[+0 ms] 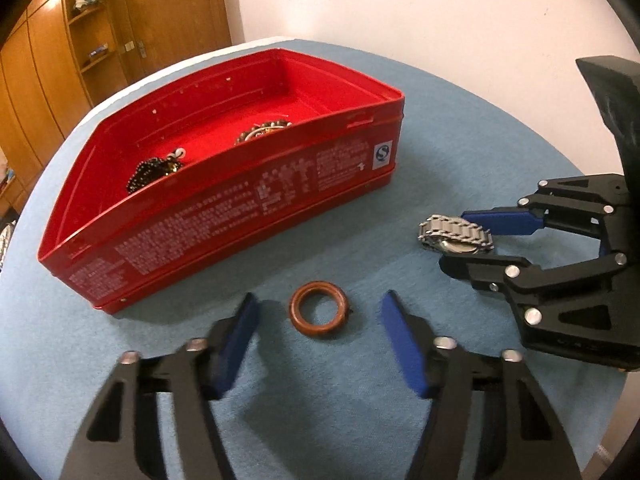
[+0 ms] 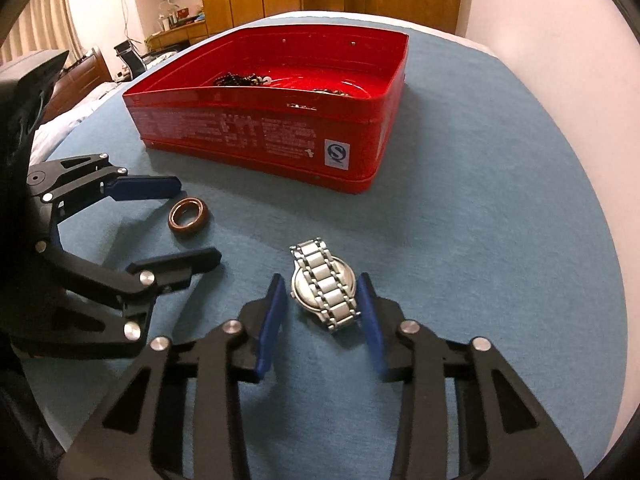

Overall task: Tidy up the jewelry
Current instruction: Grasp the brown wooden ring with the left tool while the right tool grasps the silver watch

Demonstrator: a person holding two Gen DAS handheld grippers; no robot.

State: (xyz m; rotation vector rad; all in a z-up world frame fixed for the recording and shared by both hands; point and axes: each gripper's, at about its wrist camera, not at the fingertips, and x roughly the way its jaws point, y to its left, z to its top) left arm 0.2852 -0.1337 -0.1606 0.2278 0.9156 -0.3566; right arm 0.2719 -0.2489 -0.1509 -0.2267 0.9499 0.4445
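Note:
A brown ring-shaped bangle (image 1: pixel 319 309) lies flat on the blue cloth, just beyond and between the tips of my open left gripper (image 1: pixel 318 306). It also shows in the right wrist view (image 2: pixel 189 215), with the left gripper (image 2: pixel 198 224) around it. A silver metal watch (image 2: pixel 325 289) lies face down between the blue pads of my open right gripper (image 2: pixel 322 286), apart from both pads. In the left wrist view the watch (image 1: pixel 456 236) sits between the right gripper's fingertips (image 1: pixel 456 236). A red tin box (image 1: pixel 224 196) holds dark beaded jewelry (image 1: pixel 154 170) and a beaded bracelet (image 1: pixel 262 130).
The blue cloth-covered table (image 2: pixel 480 240) carries everything; the red box (image 2: pixel 280 136) stands behind both grippers. Wooden cabinets (image 1: pixel 100 40) and a white wall lie beyond the table edge. A bed and shelves show far left in the right wrist view.

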